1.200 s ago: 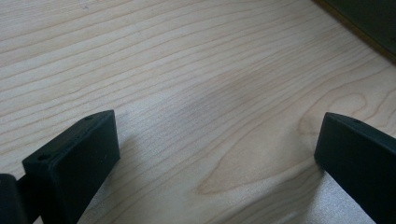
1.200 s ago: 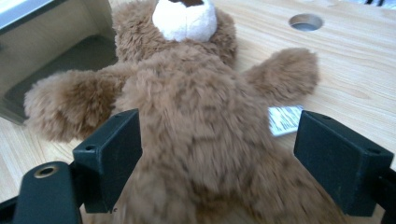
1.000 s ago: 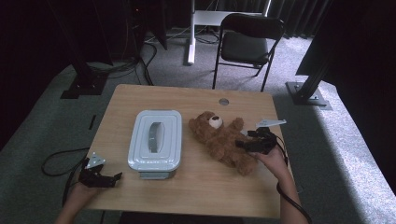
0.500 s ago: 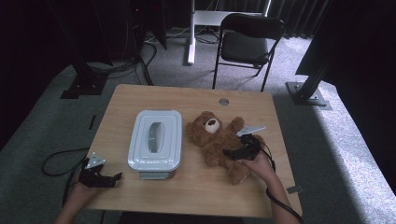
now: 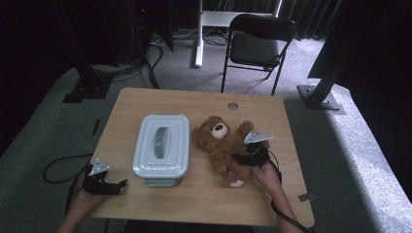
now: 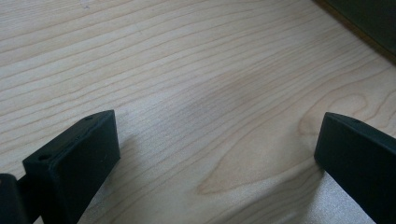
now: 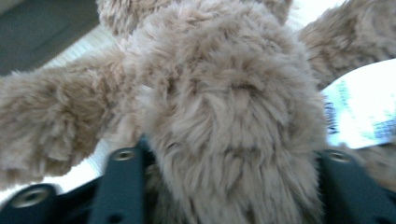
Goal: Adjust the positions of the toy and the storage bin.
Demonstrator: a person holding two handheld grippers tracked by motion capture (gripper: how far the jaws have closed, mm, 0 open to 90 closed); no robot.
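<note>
A brown teddy bear point(image 5: 221, 145) lies on its back on the wooden table point(image 5: 194, 102), right of centre. My right gripper point(image 5: 244, 159) comes in from the bear's right side; its jaws have just been closing and now press into the bear's furry body point(image 7: 224, 93). In the right gripper view both black fingers point(image 7: 123, 168) sink into the fur, with a white label point(image 7: 364, 107) at the right. My left gripper point(image 5: 119, 184) rests at the table's front left corner, open over bare wood point(image 6: 187, 56), holding nothing.
A pale grey lidded box point(image 5: 162, 143) with a handle on top stands left of the bear. A round cable hole point(image 5: 232, 105) sits near the table's far edge. A black folding chair point(image 5: 260, 43) stands behind the table. Cables trail on the floor at the left.
My right gripper slid left and a little down onto the bear, and its jaws closed on the body. The left gripper stayed put.
</note>
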